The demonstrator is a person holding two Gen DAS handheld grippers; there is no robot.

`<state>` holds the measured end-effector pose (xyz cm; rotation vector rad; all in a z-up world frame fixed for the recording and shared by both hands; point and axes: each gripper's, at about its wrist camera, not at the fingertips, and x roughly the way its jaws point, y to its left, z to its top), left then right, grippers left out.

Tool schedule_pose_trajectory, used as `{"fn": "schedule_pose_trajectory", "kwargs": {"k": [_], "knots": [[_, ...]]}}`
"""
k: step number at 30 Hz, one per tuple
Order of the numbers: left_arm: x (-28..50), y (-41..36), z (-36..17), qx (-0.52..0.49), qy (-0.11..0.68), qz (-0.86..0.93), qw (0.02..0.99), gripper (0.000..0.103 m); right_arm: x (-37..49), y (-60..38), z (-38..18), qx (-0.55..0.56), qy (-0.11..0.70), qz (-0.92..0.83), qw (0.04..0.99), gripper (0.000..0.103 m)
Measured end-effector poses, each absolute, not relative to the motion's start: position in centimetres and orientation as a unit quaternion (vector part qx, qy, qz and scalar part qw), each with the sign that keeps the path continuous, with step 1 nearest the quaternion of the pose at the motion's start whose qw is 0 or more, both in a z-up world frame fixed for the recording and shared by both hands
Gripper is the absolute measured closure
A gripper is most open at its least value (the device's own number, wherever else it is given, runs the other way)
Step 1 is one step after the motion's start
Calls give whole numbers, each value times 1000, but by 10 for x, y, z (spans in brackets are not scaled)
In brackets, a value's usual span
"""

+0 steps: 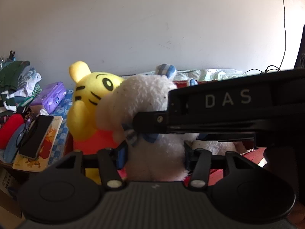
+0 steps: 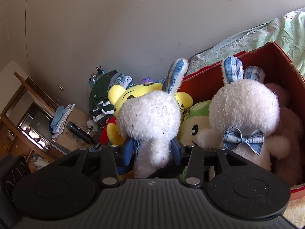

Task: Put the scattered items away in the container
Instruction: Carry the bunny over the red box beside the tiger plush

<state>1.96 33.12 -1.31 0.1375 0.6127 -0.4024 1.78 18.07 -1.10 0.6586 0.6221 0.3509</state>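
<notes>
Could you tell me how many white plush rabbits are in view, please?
2. One white rabbit is held in the right tool beside the red box; the other white rabbit sits inside it. More may be hidden.

- plain white wall point(image 1: 133, 28) fills the whole back of the room, scuffed with a few small marks
- thin black cable point(image 1: 284, 19) hangs down the wall on the right, where the light gets really bright and washed out
- in the right wrist view there's a wooden cabinet point(image 2: 24, 118) in the far left corner, with something shiny in its open shelf
- cardboard box point(image 2: 76, 126) near that cabinet, with folded papers and cloth on top
- wrinkly pale green sheet point(image 2: 257, 36) lies along the wall on the right
</notes>
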Motion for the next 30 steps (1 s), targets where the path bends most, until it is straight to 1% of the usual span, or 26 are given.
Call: {"fn": "schedule_pose_trajectory", "kwargs": {"k": [5, 10, 13, 16, 21, 22, 25, 30], "knots": [[28, 336, -20, 53, 324, -192, 925, 48, 29, 187, -15, 297, 328, 162, 882, 58], [30, 339, -21, 55, 324, -190, 925, 48, 34, 195, -11, 278, 336, 161, 885, 57], [29, 341, -22, 52, 322, -196, 925, 46, 34, 193, -7, 269, 339, 165, 886, 53], [30, 342, -22, 47, 322, -199, 924, 45, 31, 192, -3, 254, 339, 165, 891, 45], [31, 346, -19, 34, 323, -203, 924, 45, 21, 179, 5, 264, 311, 156, 900, 43], [30, 347, -18, 32, 323, -203, 924, 45, 20, 176, 6, 264, 310, 151, 901, 44], [26, 349, -11, 30, 318, -205, 925, 45, 22, 172, 8, 270, 312, 146, 899, 56], [22, 353, 0, 17, 311, -211, 927, 45, 31, 177, 6, 268, 324, 136, 897, 59]]}}
